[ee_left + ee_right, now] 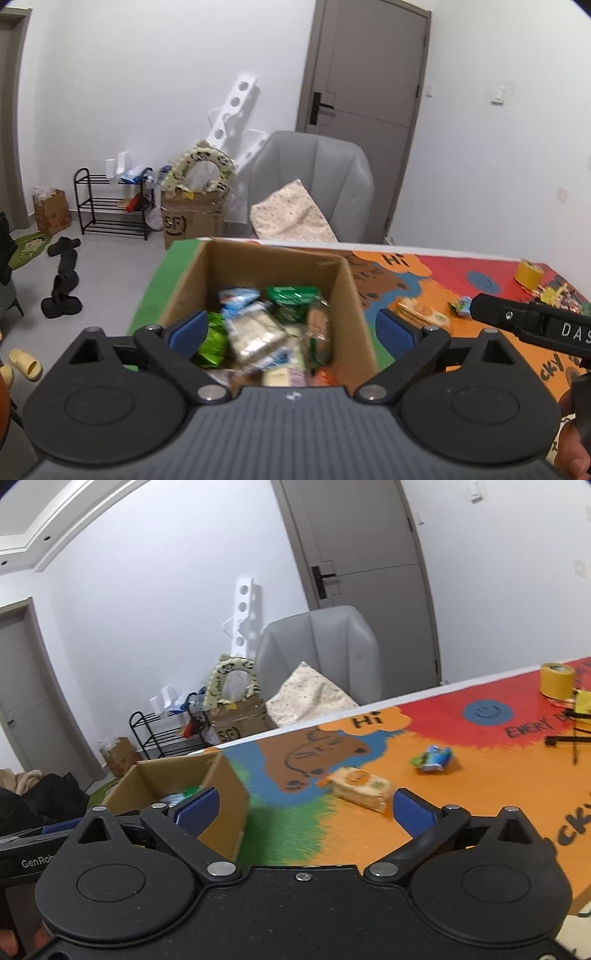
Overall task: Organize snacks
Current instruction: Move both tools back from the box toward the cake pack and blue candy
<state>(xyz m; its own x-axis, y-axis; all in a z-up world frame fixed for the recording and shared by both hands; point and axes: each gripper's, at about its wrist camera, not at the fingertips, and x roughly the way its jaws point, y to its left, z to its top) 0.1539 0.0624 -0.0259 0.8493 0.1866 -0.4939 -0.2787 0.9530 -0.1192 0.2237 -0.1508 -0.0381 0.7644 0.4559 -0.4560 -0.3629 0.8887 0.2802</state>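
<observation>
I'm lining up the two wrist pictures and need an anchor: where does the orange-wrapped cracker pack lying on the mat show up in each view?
Left wrist: the cracker pack lies right of centre, on the mat just beyond the cardboard box, partly behind the tool's right finger.
Right wrist: it lies near centre, right of the box, below the bear drawing.
Shared landmark: the yellow tape roll at the mat's far right.

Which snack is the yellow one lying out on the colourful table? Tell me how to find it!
Find the cardboard box on the green corner of the painted table. Just beside it, below the brown bear drawing, lies a pale yellow rectangular packet. Its only nearby neighbour, a small blue-and-green packet, is crumpled and lies farther along on the orange paint.
</observation>
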